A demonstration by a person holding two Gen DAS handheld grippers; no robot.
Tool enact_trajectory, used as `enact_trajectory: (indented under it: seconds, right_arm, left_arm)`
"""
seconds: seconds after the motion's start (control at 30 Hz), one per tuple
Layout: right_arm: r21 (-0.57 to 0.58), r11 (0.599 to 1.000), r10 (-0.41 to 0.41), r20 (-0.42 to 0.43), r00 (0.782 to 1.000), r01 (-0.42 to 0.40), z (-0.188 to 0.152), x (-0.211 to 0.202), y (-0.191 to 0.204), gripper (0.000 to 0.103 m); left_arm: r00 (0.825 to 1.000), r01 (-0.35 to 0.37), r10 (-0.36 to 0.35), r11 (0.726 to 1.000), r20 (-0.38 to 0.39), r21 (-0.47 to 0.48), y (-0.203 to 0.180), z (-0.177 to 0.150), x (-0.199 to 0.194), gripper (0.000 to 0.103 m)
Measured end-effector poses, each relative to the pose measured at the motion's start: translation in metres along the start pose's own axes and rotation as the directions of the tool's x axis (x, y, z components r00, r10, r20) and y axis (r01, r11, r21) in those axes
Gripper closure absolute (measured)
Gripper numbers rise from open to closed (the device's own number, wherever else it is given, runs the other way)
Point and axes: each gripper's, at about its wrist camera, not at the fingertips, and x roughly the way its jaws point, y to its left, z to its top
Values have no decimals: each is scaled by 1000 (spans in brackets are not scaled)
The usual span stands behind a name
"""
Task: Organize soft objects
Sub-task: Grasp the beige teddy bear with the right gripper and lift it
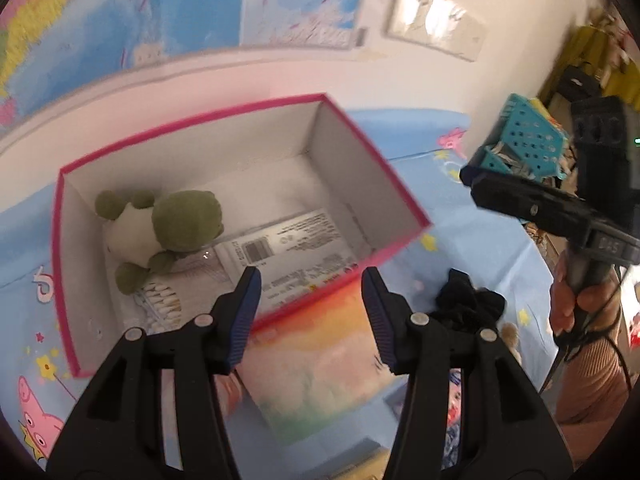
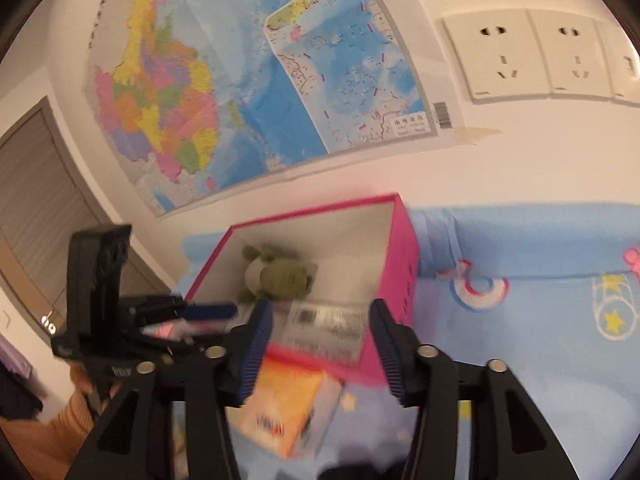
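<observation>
Blue-padded and spread wide with nothing between its fingers, the left gripper (image 1: pixel 312 304) hangs over the near rim of the pink box (image 1: pixel 396 184); the right gripper (image 2: pixel 320 344) gapes equally bare. Beside the box lies a dark cloth (image 1: pixel 468 300). Inside, a green plush frog (image 1: pixel 168 232) rests against the far-left corner, on a clear packet (image 1: pixel 292 248).

The box (image 1: pixel 384 184) was edged in bright pink outside and lined in plain white inside. The plush frog (image 1: pixel 176 224) was coloured olive green with a cream-white belly. The cloth (image 1: pixel 472 308) was seen as black. The sheet (image 1: pixel 480 240) was printed light blue with pink pigs and yellow stars. The fingers (image 1: pixel 250 312) were padded in ribbed dark blue.
</observation>
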Motion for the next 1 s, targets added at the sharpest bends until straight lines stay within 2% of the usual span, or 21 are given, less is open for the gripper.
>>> enact_trajectory:
  seconds: [0.07,0.1,0.17,0.27,0.33,0.47,0.6,0.8,0.87,0.93,1.0]
  right_arm:
    - [-7,1000,-18,-22,1000,18,-15,-16,-5,38]
    - [-8,1000,-27,-34,999,26,-21,-21,-8,35]
    - [-12,998,-65,-62,996,65,-37,-32,-15,33]
    - [15,991,-130,-116,985,133,-65,-48,-33,32]
    - [45,988,-139,-143,980,147,-81,-56,-42,32]
    - [96,988,-98,-200,975,119,-115,-64,-53,32]
    - [115,990,-54,-266,962,87,-146,-59,-50,32]
    - [177,983,2,-264,965,46,-161,-57,-54,32]
    - [188,982,21,-257,966,29,-163,-56,-54,34]
    - [190,981,18,-258,966,32,-164,-56,-52,52]
    - [202,979,21,-248,969,30,-166,-59,-52,58]
  left_arm:
    - [999,28,-29,999,33,37,-11,-11,-13,47]
    - [998,40,-43,998,43,53,-17,-17,-19,43]
    - [996,65,-70,994,54,87,-33,-30,-26,40]
    - [992,115,-120,985,30,126,-53,-50,-28,40]
    - [987,159,-161,976,3,147,-66,-63,-26,40]
    - [972,234,-226,955,-62,180,-95,-89,-17,40]
    - [958,280,-263,942,-110,183,-110,-106,-9,40]
    - [938,334,-310,929,-157,159,-123,-122,-1,40]
    - [930,350,-323,924,-173,155,-127,-128,1,40]
    - [919,373,-344,917,-193,141,-129,-132,4,40]
    - [907,393,-360,910,-216,132,-132,-137,8,40]
